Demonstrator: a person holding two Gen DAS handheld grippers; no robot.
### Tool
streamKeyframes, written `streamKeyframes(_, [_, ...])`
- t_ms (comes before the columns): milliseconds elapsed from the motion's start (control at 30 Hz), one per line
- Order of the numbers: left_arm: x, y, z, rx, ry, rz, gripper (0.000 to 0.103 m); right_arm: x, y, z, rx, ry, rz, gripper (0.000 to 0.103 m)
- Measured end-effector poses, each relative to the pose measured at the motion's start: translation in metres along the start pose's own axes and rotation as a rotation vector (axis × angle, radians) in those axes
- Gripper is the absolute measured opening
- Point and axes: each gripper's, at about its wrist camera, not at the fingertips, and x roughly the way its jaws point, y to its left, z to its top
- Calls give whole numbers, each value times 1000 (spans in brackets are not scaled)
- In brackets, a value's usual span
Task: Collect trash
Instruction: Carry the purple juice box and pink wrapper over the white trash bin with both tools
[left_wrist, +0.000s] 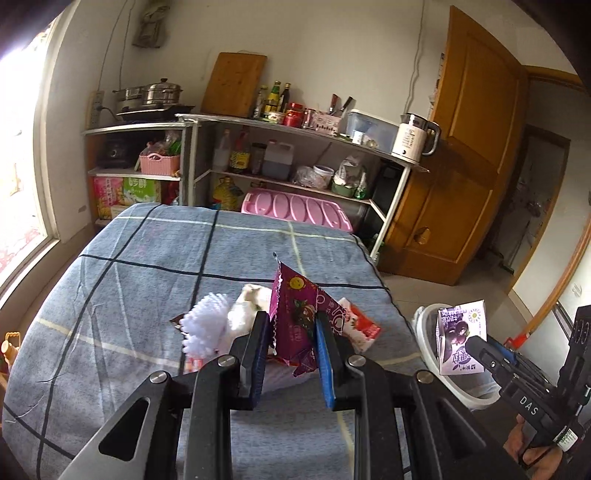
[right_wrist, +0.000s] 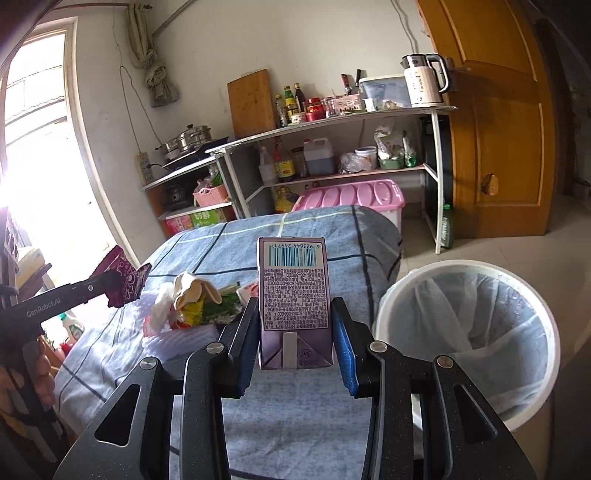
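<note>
We find the left tool (left_wrist: 290, 325) pinching a purple wrapper (left_wrist: 295, 314), the right tool (right_wrist: 293, 332) a carton (right_wrist: 293, 295) (both raised); either may slip short of the bin (right_wrist: 465, 332), right.

White plastered walls (right_wrist: 207, 44) enclose a small room lit by strong daylight from a tall white-framed window (left_wrist: 22, 155) on the left. Against the back wall stand two white metal-framed shelf units (right_wrist: 332, 118) carrying a leaning wooden cutting board (left_wrist: 234, 83), a steel steamer pot (left_wrist: 162, 92) and a cream electric kettle (right_wrist: 423, 83). A panelled orange-brown wooden door (right_wrist: 491, 110) stands at right. The floor is pale tile (right_wrist: 443, 254). A pink ribbed plastic storage-box lid (left_wrist: 295, 208) lies below the shelves.
</note>
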Motion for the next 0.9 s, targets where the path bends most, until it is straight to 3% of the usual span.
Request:
streamKeyframes(367, [48,-108,-1,123,76,-199,25,-21,-82,10,67,-3,-169,38])
streamKeyframes(500, [73,-146,-6,148,144,-282,25,-24,-113,7,89,17,-235,38])
streamKeyframes(733, [110,-205,-27,236,228,-334,25,-13,-152,-5,120,97,-292,38])
streamKeyframes(900, [138,-228,-43,263,294,-331,25,-2,-167,-14,129,142,-309,39])
